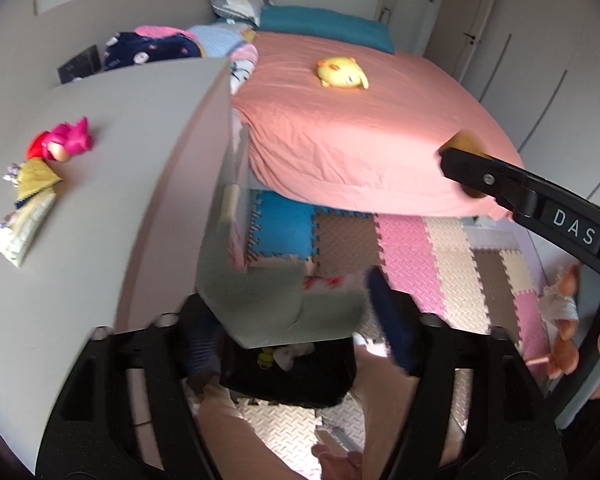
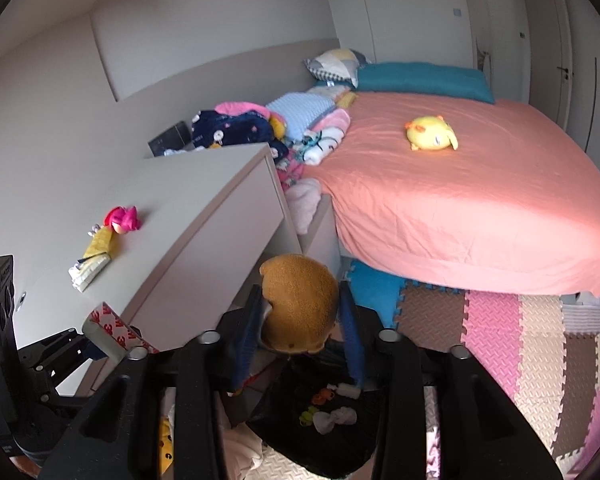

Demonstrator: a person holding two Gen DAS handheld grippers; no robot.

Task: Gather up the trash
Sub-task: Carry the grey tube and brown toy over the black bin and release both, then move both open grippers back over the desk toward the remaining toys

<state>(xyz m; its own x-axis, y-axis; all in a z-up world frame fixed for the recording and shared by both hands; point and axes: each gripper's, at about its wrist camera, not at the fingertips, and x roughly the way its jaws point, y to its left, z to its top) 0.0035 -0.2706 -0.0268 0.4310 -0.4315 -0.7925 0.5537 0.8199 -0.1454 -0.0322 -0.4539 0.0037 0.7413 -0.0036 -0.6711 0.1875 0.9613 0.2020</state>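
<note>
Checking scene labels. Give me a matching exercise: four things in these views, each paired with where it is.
Things:
1. yellow plush toy
2. pink-haired doll
3. brown plush toy
4. teal pillow

Places:
A. on the grey dresser top
B. between the right gripper's jaws
C. at the head of the bed
D. in the middle of the pink sheet

Pairs: 1-D, 2-A, 3-B, 4-C

Bed (image 2: 480,208) sheet salmon pink; yellow plush (image 2: 432,134) on it; teal pillow (image 2: 420,76) at head; floor mats (image 2: 512,332) below pink, tan, cream, blue checker.
</note>
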